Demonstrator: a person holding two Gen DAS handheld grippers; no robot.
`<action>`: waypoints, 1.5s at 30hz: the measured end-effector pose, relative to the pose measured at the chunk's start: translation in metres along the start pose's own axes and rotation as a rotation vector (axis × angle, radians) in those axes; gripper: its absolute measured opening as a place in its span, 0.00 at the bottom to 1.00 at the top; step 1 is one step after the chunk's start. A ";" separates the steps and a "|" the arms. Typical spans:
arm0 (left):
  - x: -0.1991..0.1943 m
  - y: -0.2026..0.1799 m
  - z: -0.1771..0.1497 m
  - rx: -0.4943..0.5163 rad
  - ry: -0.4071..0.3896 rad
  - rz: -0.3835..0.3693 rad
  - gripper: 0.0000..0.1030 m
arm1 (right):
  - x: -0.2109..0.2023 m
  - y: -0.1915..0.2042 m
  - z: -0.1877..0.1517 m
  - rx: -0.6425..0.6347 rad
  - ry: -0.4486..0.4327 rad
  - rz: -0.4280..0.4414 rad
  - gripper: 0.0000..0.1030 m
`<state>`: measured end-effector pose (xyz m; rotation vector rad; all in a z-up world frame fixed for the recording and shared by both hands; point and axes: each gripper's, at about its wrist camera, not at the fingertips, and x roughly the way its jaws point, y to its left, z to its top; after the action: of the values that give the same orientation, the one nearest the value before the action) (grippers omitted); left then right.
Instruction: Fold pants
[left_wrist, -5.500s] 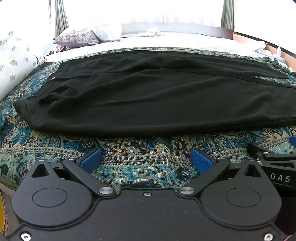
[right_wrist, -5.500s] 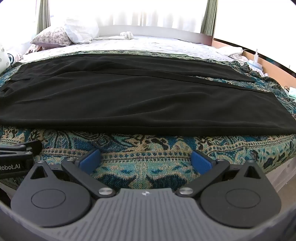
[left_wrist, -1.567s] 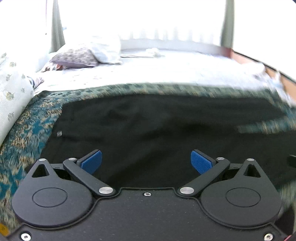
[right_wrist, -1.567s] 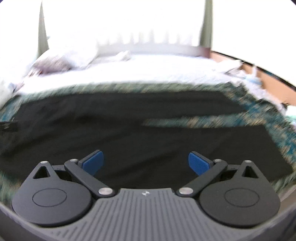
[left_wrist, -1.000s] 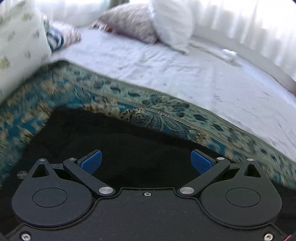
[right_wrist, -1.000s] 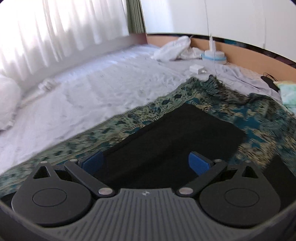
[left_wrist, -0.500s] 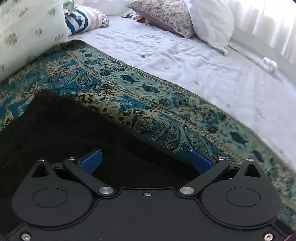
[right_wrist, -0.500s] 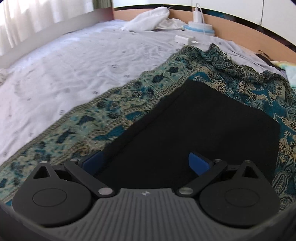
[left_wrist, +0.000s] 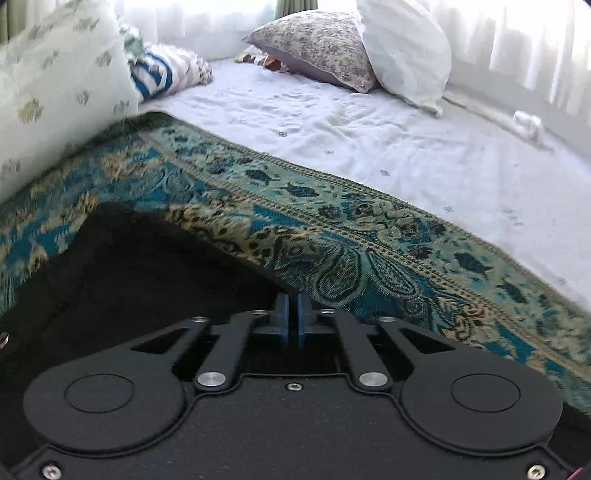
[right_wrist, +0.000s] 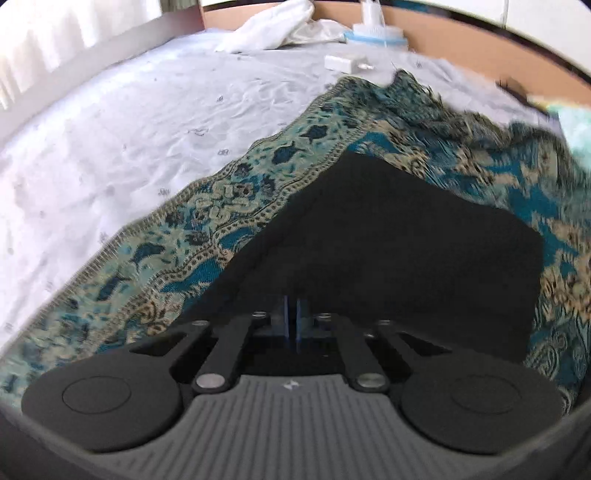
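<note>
bed (left_wrist: 369, 147) | on it: patterned throw (left_wrist: 332, 236), pillows (left_wrist: 402, 48)

The black pants (left_wrist: 140, 280) run off the left and bottom edges of the left wrist view, and the left gripper (left_wrist: 294, 314) body hides their near part. Whether any cloth sits between its blue pads (left_wrist: 282, 314) cannot be made out. In the right wrist view the right gripper (right_wrist: 291, 314) likewise covers the near part of the pants. The patterned blanket (right_wrist: 517, 170) is smeared with blur at the far right, where a pale green thing (right_wrist: 576, 122) cannot be identified. Small white items (right_wrist: 347, 62) on the far sheet are too small to tell.
</note>
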<state>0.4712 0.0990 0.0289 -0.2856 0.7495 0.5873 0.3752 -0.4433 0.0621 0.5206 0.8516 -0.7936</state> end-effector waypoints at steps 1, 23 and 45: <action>-0.005 0.006 0.001 -0.012 0.002 -0.019 0.02 | -0.007 -0.007 0.001 0.012 -0.007 0.026 0.03; -0.070 0.084 -0.021 0.045 0.000 -0.161 0.02 | -0.025 -0.026 -0.009 0.059 -0.011 0.204 0.83; -0.055 0.073 0.001 -0.011 -0.057 -0.261 0.82 | 0.008 -0.012 -0.008 0.019 -0.002 0.101 0.04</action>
<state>0.3969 0.1362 0.0657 -0.3692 0.6418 0.3507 0.3651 -0.4488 0.0502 0.5750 0.8100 -0.7107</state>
